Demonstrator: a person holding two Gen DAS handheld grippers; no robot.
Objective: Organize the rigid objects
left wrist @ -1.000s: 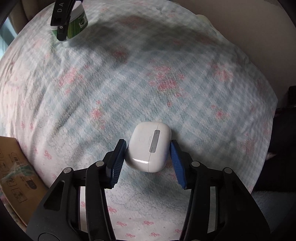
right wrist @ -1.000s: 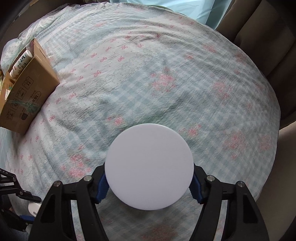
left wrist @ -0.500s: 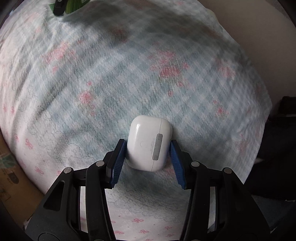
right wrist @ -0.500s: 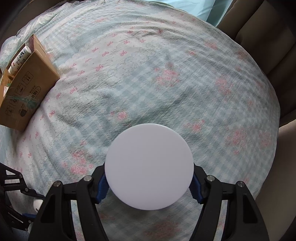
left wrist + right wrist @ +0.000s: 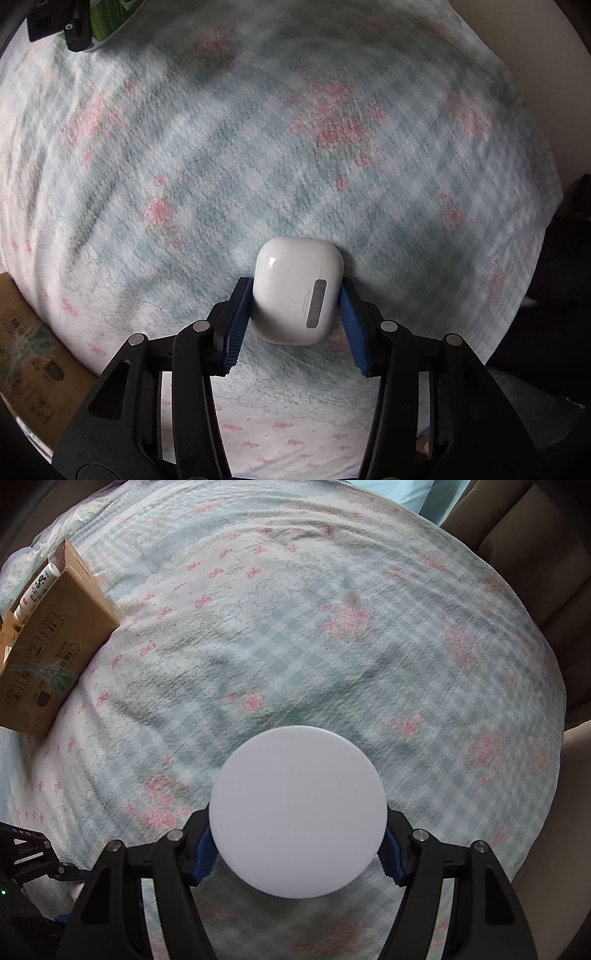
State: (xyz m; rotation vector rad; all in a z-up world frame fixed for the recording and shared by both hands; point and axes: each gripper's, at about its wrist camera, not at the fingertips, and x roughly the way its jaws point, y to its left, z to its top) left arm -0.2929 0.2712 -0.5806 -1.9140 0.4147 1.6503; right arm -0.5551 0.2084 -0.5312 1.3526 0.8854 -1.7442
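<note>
A white earbud case is pinched between the blue pads of the left gripper, held at the centre of the left wrist view above the checked floral bedspread; a grey hinge strip is seen on the case's near face, towards 4 o'clock. A white round lid is clamped at its sides by the right gripper, just below centre of the right wrist view; the jar beneath cannot be made out there. A cardboard box is seen on the bedspread at 10 o'clock, with a white tube lying inside it.
</note>
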